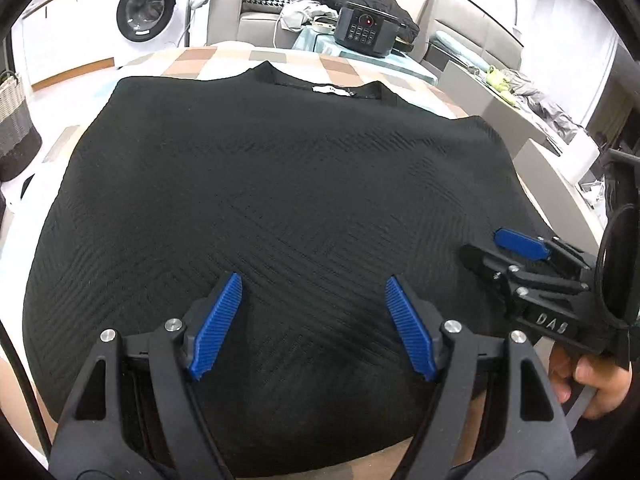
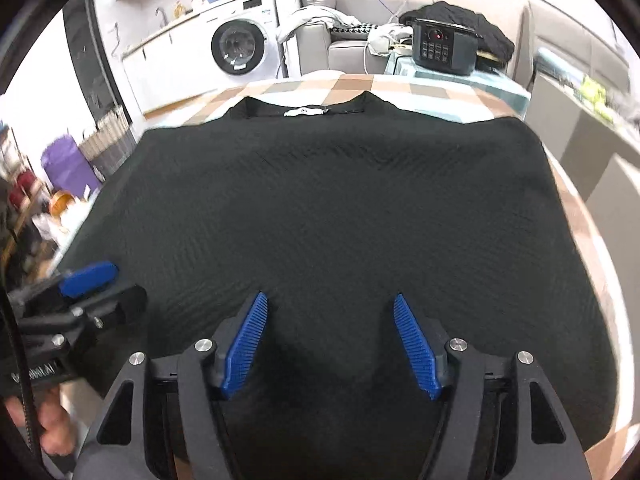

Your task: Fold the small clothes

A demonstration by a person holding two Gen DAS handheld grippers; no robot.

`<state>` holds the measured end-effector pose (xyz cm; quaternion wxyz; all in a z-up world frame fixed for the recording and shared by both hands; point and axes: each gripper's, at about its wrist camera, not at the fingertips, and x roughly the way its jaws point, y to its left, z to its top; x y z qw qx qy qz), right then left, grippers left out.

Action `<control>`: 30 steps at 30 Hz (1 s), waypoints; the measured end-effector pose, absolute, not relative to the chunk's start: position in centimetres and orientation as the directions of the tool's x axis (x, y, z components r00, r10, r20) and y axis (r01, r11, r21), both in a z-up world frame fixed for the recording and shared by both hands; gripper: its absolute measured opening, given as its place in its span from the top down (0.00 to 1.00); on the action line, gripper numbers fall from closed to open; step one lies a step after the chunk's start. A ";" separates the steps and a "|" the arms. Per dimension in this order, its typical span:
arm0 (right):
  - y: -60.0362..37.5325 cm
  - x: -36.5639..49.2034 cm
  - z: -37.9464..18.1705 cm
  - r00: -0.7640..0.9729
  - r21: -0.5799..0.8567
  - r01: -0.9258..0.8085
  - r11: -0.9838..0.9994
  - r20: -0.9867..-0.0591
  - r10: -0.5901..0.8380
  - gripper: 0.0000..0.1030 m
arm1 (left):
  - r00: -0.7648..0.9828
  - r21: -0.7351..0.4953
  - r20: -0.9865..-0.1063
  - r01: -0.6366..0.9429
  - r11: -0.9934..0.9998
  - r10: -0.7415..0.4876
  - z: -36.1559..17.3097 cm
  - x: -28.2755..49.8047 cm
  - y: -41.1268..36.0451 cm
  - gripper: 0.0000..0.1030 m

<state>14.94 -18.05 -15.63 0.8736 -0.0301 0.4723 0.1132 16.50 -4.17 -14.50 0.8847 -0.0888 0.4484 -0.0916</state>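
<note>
A black ribbed knit top [image 1: 260, 184] [image 2: 320, 208] lies flat on the checked table, collar and white label [image 1: 330, 90] [image 2: 303, 111] at the far edge. My left gripper [image 1: 314, 298] hovers open over the near hem, nothing between its blue pads. My right gripper [image 2: 328, 318] stands open above the same near part of the top, also with nothing between its pads. In the left wrist view the right gripper [image 1: 496, 248] shows at the right, held by a hand. In the right wrist view the left gripper [image 2: 100, 284] appears at the left.
The checked tablecloth [image 1: 224, 60] [image 2: 440, 96] shows beyond the collar. Behind it sit a dark appliance with buttons [image 1: 366, 30] [image 2: 442, 46], a washing machine [image 1: 146, 10] [image 2: 240, 46] and a sofa with clothes. A woven basket [image 1: 16, 128] stands on the floor at left.
</note>
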 end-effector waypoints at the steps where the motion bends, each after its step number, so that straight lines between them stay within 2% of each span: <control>1: -18.3 14.9 -15.7 0.529 0.052 -0.227 0.972 -0.832 0.169 0.34 | 0.581 -0.242 -0.776 0.087 0.966 -0.247 -14.6 16.6 -4.1 0.30; 4: -20.3 14.5 -15.5 0.538 0.070 -0.193 0.979 -0.827 0.165 0.32 | 0.583 -0.238 -0.773 0.098 0.966 -0.250 -14.7 16.4 -3.9 0.30; 7: -22.1 14.1 -15.7 0.549 -0.033 -0.111 0.993 -0.835 0.033 0.33 | 0.583 -0.232 -0.775 0.095 0.968 -0.243 -14.8 16.3 -3.8 0.30; 9: -23.5 13.5 -15.5 0.550 0.019 -0.117 0.993 -0.831 0.081 0.33 | 0.579 -0.231 -0.781 0.080 0.970 -0.234 -14.6 16.2 -4.0 0.30; 13: -23.3 12.1 -14.5 0.556 0.028 -0.151 0.988 -0.824 0.108 0.32 | 0.573 -0.274 -0.768 0.109 0.955 -0.286 -14.2 16.2 -4.9 0.28; 16: -22.0 11.6 -14.7 0.534 0.090 -0.219 0.972 -0.822 0.197 0.32 | 0.585 -0.216 -0.773 0.122 0.969 -0.246 -14.8 16.1 -5.8 0.28; 20: -20.8 11.0 -15.4 0.529 0.018 -0.251 0.968 -0.835 0.153 0.32 | 0.576 -0.198 -0.779 0.149 0.969 -0.248 -14.5 15.1 -5.9 0.28; 25: -21.4 9.4 -14.5 0.515 0.074 -0.264 0.962 -0.832 0.205 0.31 | 0.555 -0.274 -0.772 0.147 0.950 -0.309 -14.7 12.7 -5.0 0.23; 27: -20.4 8.7 -14.6 0.513 0.063 -0.311 0.948 -0.829 0.223 0.31 | 0.564 -0.232 -0.777 0.155 0.960 -0.279 -14.8 11.2 -5.3 0.23; 30: -19.4 7.8 -15.4 0.505 -0.013 -0.347 0.938 -0.845 0.175 0.31 | 0.555 -0.181 -0.795 0.168 0.969 -0.245 -14.9 9.8 -5.5 0.23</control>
